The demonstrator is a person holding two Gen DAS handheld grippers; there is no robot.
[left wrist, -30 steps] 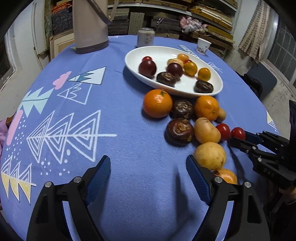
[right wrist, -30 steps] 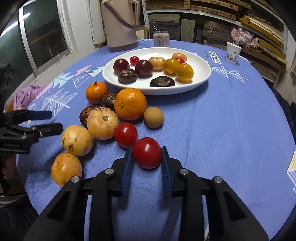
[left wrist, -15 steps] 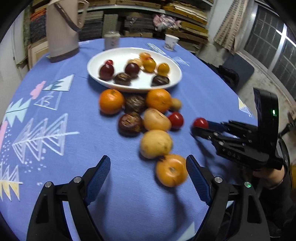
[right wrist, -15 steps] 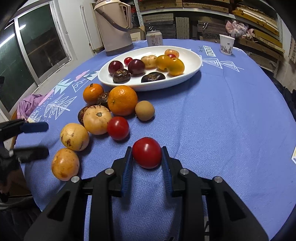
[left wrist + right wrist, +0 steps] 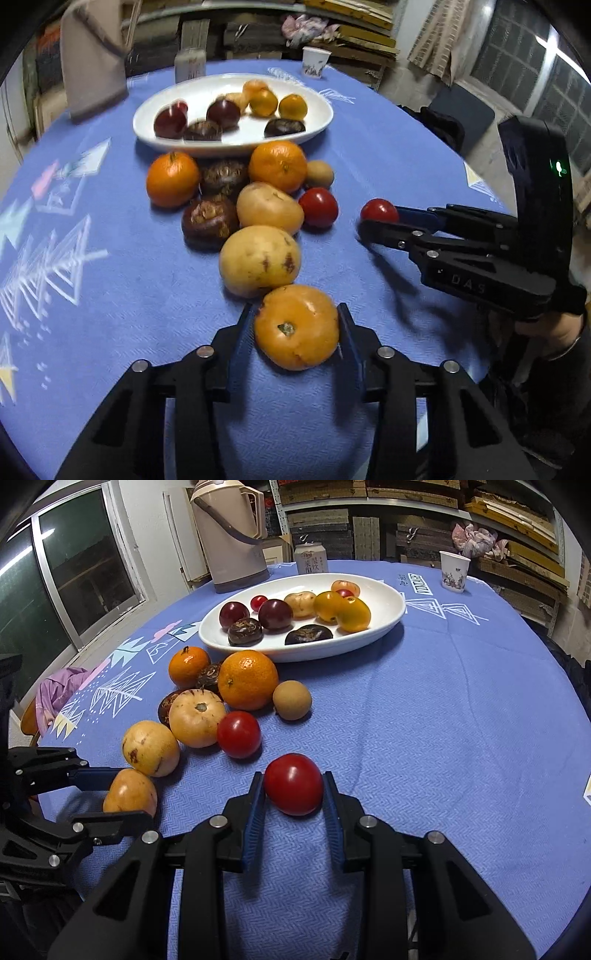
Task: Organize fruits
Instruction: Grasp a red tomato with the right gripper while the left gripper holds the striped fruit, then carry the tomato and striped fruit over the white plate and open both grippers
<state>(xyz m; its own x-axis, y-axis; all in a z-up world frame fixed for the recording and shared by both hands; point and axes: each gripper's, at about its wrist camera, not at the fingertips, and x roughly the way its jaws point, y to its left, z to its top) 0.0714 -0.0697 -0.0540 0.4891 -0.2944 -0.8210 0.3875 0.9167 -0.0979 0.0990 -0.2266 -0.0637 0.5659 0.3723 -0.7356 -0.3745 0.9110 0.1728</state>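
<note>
Fruits lie in two groups on a blue tablecloth (image 5: 443, 720): some in a white dish (image 5: 388, 616) at the far side, the rest loose in a cluster just in front of it. Nearest in the left wrist view, an orange-yellow fruit (image 5: 295, 326) sits between the blue pads of the left gripper (image 5: 295, 332), whose jaws are closing on it; the pads appear to meet its sides, though the contact is partly hidden by the fruit's curve. It touches a pale yellow fruit (image 5: 258, 260) behind it. The right gripper (image 5: 294, 801) pinches a red tomato (image 5: 293, 783) resting on the cloth, apart from the cluster; in the left wrist view only the tomato's top shows above the fingers. A second tomato (image 5: 239, 734) lies nearby, beside a pale ribbed fruit (image 5: 197, 717), two oranges (image 5: 247, 679) and a small brown fruit (image 5: 291, 699). Dark fruits in the cluster are mostly hidden in the right wrist view. The dish's contents are blurred in the left wrist view. A flask (image 5: 229, 531), can (image 5: 311, 558) and cup (image 5: 454, 570) stand at the table's far edge. A hand (image 5: 550, 332) holding the right gripper is largely cut off.
</note>
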